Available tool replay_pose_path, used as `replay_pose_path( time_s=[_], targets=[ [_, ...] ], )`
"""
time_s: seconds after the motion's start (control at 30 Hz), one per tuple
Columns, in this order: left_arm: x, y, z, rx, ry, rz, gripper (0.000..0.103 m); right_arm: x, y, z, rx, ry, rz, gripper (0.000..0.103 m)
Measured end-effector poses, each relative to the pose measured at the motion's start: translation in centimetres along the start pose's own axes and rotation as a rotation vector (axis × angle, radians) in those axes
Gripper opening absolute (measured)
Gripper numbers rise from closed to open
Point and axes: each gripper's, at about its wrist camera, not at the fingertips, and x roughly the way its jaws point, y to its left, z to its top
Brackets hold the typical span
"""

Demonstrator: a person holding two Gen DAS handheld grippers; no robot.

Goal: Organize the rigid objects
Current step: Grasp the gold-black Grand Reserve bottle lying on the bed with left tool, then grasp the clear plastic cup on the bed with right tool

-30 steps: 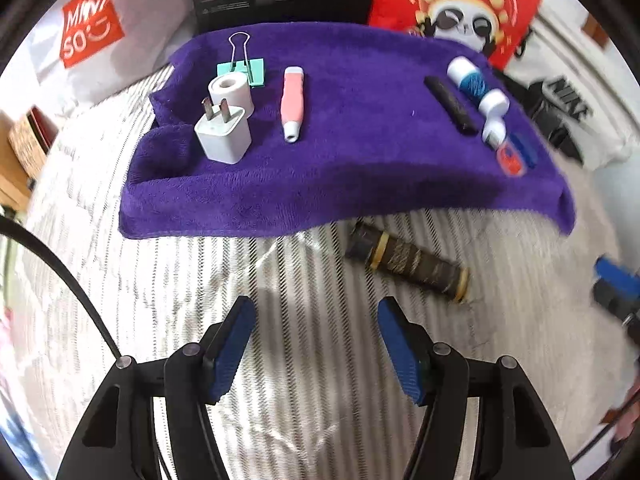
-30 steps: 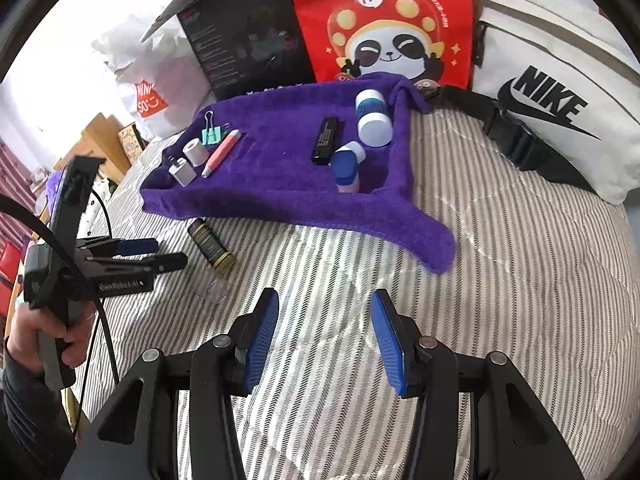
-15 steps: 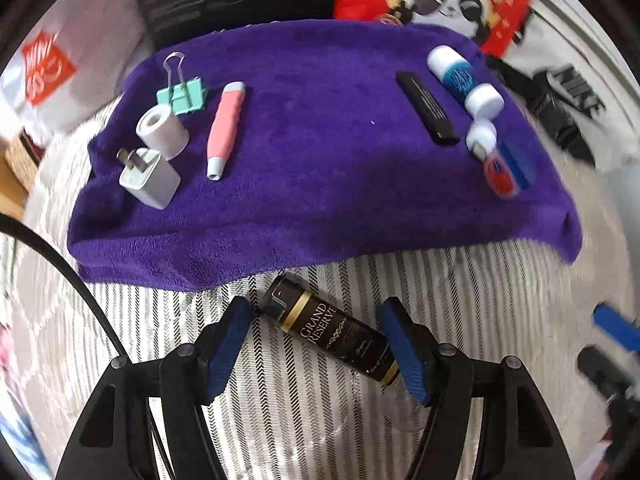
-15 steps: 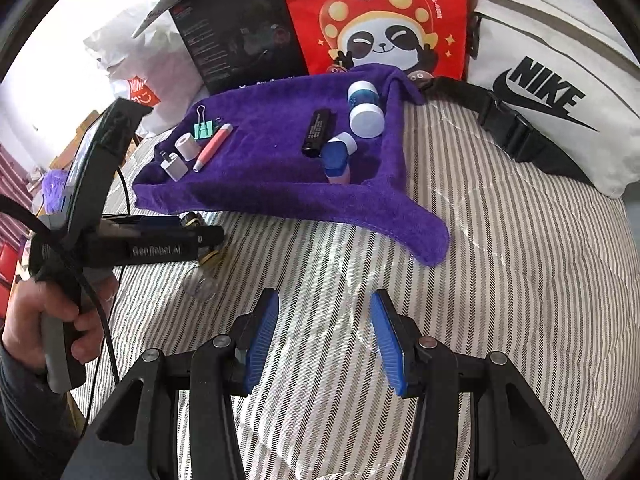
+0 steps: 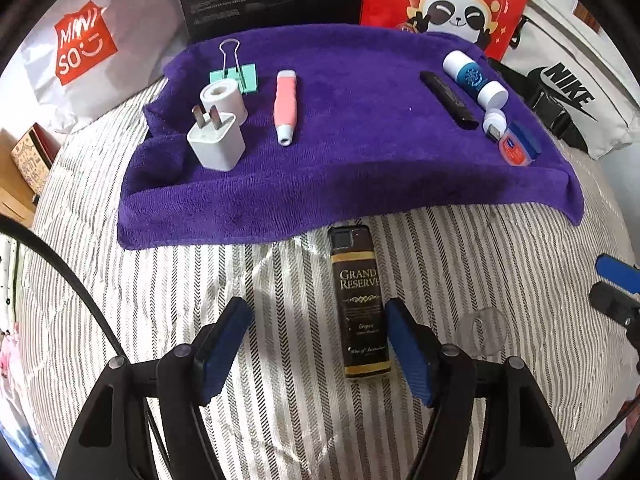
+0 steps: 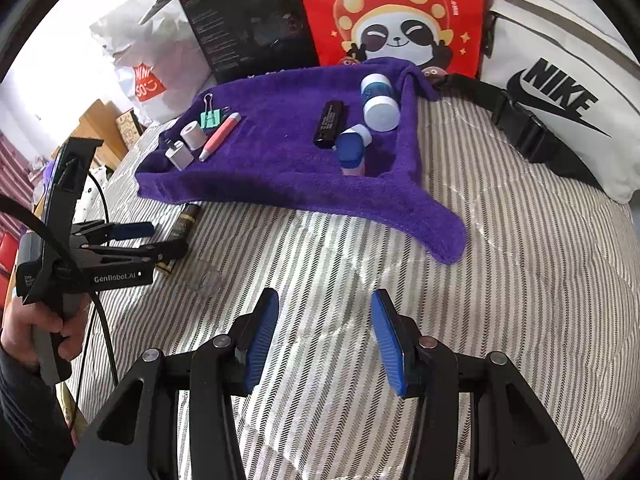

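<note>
Since a second ago your left gripper point(image 5: 316, 340) has closed in on the dark bottle point(image 5: 360, 304) | bottle on striped bedding below purple towel point(image 5: 340, 168), between closing jaws, unpressed | right gripper point(image 6: 324, 336) apart, empty

Striped bed point(image 5: 460, 248) carries a purple towel point(image 5: 352, 184), a dark bottle point(image 5: 360, 304) and a clear disc point(image 5: 482, 330).
</note>
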Motion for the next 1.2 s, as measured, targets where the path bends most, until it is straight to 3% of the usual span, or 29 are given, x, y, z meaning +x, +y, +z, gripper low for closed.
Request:
replay_pose_path(
  time_s=[0.03, 0.1, 0.17, 0.57, 0.83, 1.0, 1.2],
  targets=[
    [-0.2, 0.0, -0.1, 0.008, -0.008, -0.005, 0.059, 0.2, 0.1, -0.1, -0.002, 0.005, 0.000, 0.048],
    [-0.4, -0.5, -0.1, 0.030, -0.028, -0.020, 0.035, 0.4, 0.2, -0.2, -0.005, 0.013, 0.000, 0.048],
    [-0.2, -1.3, 0.2, 0.063, -0.051, -0.028, 0.024, 0.6, 0.3, -0.3, -0.007, 0.021, -0.002, 0.048],
    [-0.2, -1.3, 0.5, 0.065, -0.049, -0.032, 0.023, 1.4, 1.0, -0.4, -0.022, 0.040, 0.012, 0.048],
    [-1.0, 2.7, -1.3, 0.007, -0.038, -0.006, 0.023, 2.7, 5.0, 0.0, -0.097, 0.021, 0.080, 0.048],
    [-1.1, 5.0, -2.0, -0.040, -0.035, -0.018, 0.023, 3.7, 7.4, 0.1, -0.168, 0.015, 0.073, 0.048],
    [-1.0, 5.2, -2.0, -0.037, -0.038, -0.014, 0.023, 4.7, 9.3, -0.1, -0.232, 0.007, 0.057, 0.048]
  ],
)
